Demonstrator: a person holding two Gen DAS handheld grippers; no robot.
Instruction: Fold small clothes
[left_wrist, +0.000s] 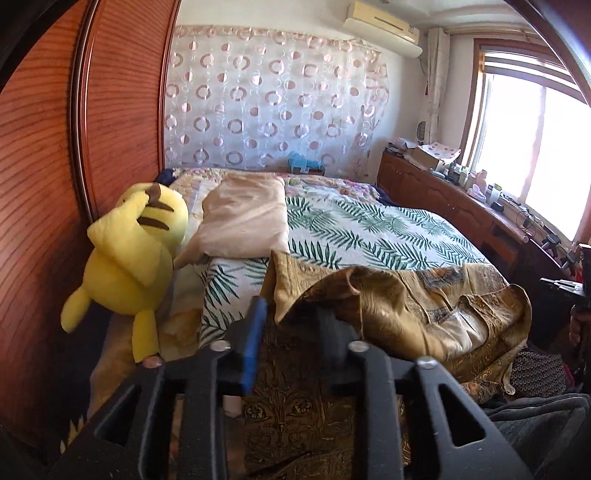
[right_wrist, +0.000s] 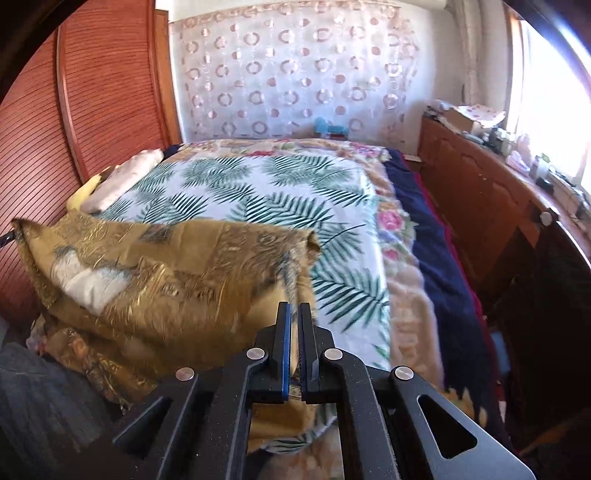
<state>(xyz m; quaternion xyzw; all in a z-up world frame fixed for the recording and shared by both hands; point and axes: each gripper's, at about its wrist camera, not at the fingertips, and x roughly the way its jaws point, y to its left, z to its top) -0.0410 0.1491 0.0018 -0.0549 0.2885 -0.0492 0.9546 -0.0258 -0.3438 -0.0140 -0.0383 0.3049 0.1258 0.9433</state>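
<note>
A gold patterned garment (left_wrist: 424, 306) lies crumpled on the near end of the bed; it also shows in the right wrist view (right_wrist: 166, 273). My left gripper (left_wrist: 291, 321) is open, its fingers spread, with a raised fold of the garment lying over the right finger. My right gripper (right_wrist: 294, 317) has its jaws nearly closed, pinching the garment's right edge between the pads. The cloth in the right wrist view is blurred.
A palm-leaf sheet (right_wrist: 266, 192) covers the bed. A yellow plush toy (left_wrist: 129, 254) and a beige pillow (left_wrist: 243, 218) lie at the left by the wooden wardrobe (left_wrist: 44, 184). A cluttered wooden cabinet (right_wrist: 480, 192) runs along the right under the window. A grey cloth (right_wrist: 40, 398) lies at the near left.
</note>
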